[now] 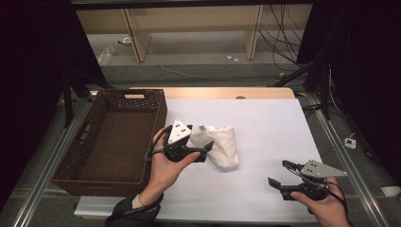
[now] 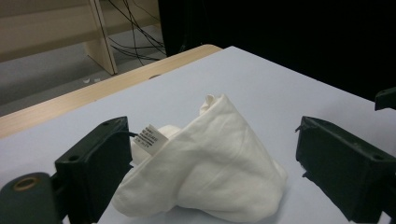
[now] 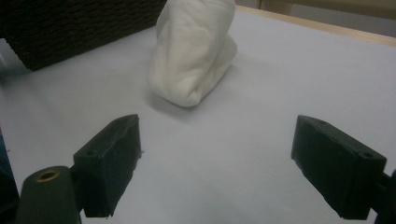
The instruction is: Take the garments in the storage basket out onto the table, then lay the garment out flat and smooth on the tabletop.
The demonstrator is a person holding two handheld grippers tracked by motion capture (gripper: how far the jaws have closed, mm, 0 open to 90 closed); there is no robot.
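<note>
Black blocky left gripper (image 2: 205, 163) agape, crumpled white cloth (image 2: 205, 172) between; woven basket (image 1: 108, 137)

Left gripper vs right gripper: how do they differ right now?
The left gripper sits beside the basket with the white cloth between its open jaws; the right gripper hangs over bare table near the front edge, nothing between its jaws. Both are open, hand-held, with grey plates on top.

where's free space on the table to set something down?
Bare white tabletop lies right of the cloth out to the table's right edge, and along the near edge between the two hands. The basket is empty inside. Crowded: the strip between basket and cloth, where the left hand-held gripper sits open around the cloth.
</note>
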